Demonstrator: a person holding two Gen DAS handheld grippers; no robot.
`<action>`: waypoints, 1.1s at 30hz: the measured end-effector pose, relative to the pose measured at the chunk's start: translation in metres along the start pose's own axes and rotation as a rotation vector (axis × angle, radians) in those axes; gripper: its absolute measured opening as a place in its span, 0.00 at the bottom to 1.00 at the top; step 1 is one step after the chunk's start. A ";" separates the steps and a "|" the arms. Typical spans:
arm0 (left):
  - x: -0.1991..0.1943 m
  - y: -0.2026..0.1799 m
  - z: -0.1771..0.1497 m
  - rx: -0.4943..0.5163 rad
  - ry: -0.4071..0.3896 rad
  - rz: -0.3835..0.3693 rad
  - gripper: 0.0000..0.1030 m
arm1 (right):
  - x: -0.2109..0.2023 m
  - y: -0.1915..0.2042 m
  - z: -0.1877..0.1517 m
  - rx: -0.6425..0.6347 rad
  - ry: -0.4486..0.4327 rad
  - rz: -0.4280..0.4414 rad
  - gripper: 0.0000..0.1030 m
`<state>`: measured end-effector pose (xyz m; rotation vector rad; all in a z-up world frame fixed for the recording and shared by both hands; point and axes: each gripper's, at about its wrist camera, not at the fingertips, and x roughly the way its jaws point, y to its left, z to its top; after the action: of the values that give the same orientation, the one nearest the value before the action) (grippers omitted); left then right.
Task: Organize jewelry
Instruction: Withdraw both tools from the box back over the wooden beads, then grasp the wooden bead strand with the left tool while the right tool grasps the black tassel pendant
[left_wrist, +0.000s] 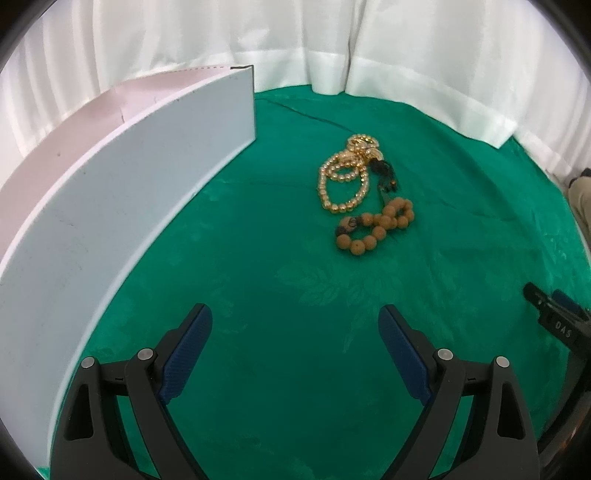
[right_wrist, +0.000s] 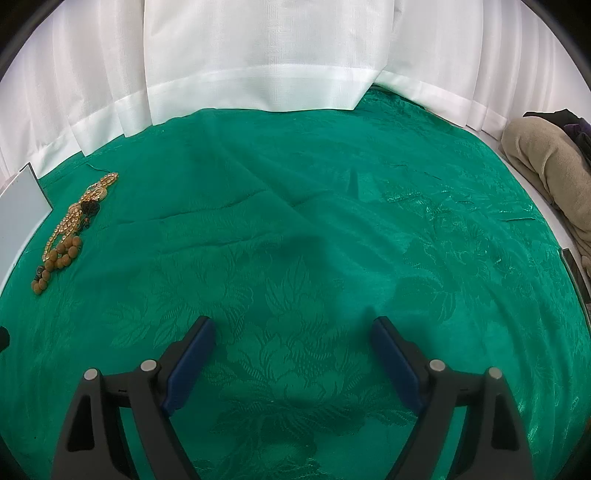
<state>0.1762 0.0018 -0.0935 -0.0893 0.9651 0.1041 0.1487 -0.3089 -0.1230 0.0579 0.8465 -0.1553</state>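
A gold bead necklace (left_wrist: 341, 176) lies in loops on the green cloth, with a small black tassel piece (left_wrist: 386, 173) beside it. A brown wooden bead bracelet (left_wrist: 375, 226) lies just in front of it. A white box (left_wrist: 122, 192) with a pink inside stands to the left. My left gripper (left_wrist: 295, 325) is open and empty, short of the jewelry. In the right wrist view the necklace (right_wrist: 72, 219), the bracelet (right_wrist: 59, 262) and the box corner (right_wrist: 22, 199) are at the far left. My right gripper (right_wrist: 293, 336) is open and empty over bare cloth.
The green patterned cloth (right_wrist: 314, 221) covers the table. White curtains (right_wrist: 258, 55) hang at the back. A beige bundle (right_wrist: 546, 166) lies at the right edge. The right gripper's black body (left_wrist: 561, 321) shows at the left wrist view's right edge.
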 end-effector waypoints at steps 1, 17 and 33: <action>0.001 0.001 0.001 -0.002 0.001 -0.001 0.90 | 0.000 0.000 0.000 0.000 0.000 0.000 0.86; -0.012 0.025 -0.004 0.060 -0.039 -0.065 0.90 | 0.001 0.002 0.002 0.004 0.002 -0.006 0.86; 0.039 -0.021 0.061 0.151 0.027 -0.210 0.86 | -0.070 0.005 -0.016 0.064 -0.072 0.092 0.88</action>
<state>0.2508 -0.0101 -0.0900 -0.0527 0.9818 -0.1632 0.0915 -0.2936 -0.0812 0.1506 0.7658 -0.0976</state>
